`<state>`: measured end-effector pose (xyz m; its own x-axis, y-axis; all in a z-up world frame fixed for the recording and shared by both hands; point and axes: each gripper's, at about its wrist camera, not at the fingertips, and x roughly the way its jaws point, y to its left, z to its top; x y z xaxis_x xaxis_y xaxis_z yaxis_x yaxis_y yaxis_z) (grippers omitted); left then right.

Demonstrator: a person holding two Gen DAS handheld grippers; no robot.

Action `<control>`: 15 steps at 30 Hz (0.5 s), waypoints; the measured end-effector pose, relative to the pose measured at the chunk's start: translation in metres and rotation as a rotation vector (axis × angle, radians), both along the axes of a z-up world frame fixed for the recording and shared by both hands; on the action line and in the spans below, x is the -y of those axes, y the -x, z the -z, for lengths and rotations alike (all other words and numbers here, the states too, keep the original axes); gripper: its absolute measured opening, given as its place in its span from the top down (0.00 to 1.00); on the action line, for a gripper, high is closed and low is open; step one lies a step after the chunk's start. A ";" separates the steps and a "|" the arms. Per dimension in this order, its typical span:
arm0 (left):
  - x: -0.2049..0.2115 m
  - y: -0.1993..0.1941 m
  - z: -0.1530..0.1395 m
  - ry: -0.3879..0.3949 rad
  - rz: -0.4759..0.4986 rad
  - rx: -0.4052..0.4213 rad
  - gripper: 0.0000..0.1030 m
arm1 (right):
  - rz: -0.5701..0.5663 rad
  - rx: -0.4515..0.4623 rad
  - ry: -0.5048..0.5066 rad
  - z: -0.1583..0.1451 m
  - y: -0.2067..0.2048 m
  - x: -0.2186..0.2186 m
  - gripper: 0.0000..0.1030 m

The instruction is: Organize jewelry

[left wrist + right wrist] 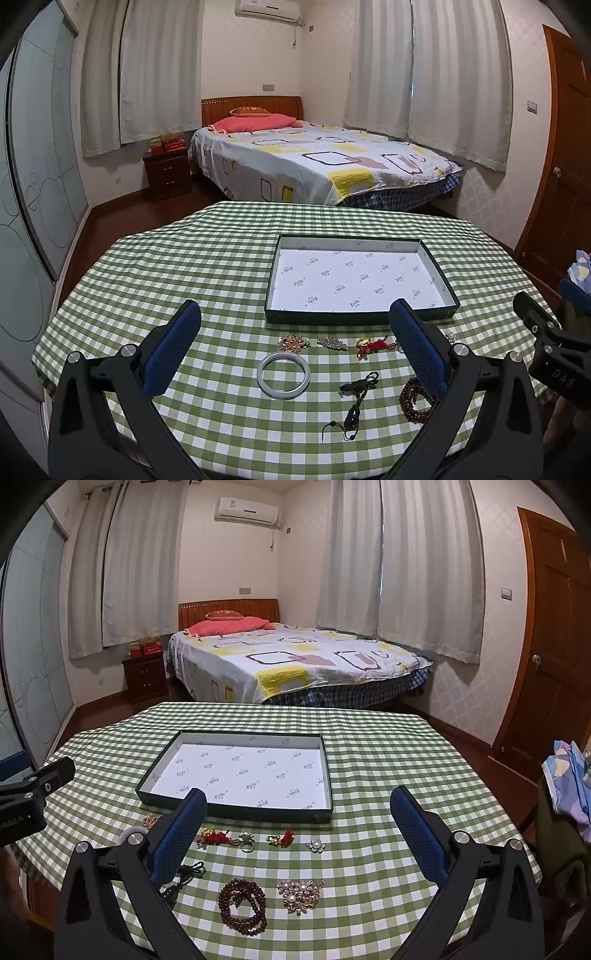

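Observation:
A shallow dark-green box (360,317) (236,808) with white printed lining lies empty on the green checked table. Jewelry lies in front of it: a pale bangle (283,374), a dark cord pendant (354,410), a brown bead bracelet (412,400) (242,906), a gold brooch (293,342), a silver brooch (332,342), a red-and-gold charm (373,345) (214,838), a ring (246,840), a second red charm (280,839), a pearl flower (316,845), and a pearl brooch (301,890). My left gripper (295,332) and right gripper (299,812) hover open and empty above them.
The table (207,258) is round with edges dropping off on all sides. A bed (314,162) stands beyond it, a nightstand (168,175) to its left, a wooden door (554,627) at right. Folded cloth (570,775) sits at the right edge.

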<state>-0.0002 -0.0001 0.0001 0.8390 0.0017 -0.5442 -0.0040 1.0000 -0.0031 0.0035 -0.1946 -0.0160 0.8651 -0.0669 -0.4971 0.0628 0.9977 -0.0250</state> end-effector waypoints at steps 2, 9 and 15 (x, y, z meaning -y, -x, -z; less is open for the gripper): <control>0.000 0.000 0.000 0.003 -0.001 -0.001 0.04 | 0.001 -0.001 0.000 -0.003 0.001 -0.001 0.06; -0.001 0.000 0.001 0.008 0.000 -0.008 0.04 | 0.002 0.011 0.000 0.000 0.005 -0.001 0.06; -0.008 0.002 0.000 0.006 0.000 -0.014 0.04 | -0.001 0.012 0.000 0.000 0.003 0.001 0.06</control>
<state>-0.0020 0.0076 -0.0001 0.8313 -0.0013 -0.5558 -0.0044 1.0000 -0.0089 0.0003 -0.1955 -0.0157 0.8711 -0.0662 -0.4867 0.0625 0.9978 -0.0239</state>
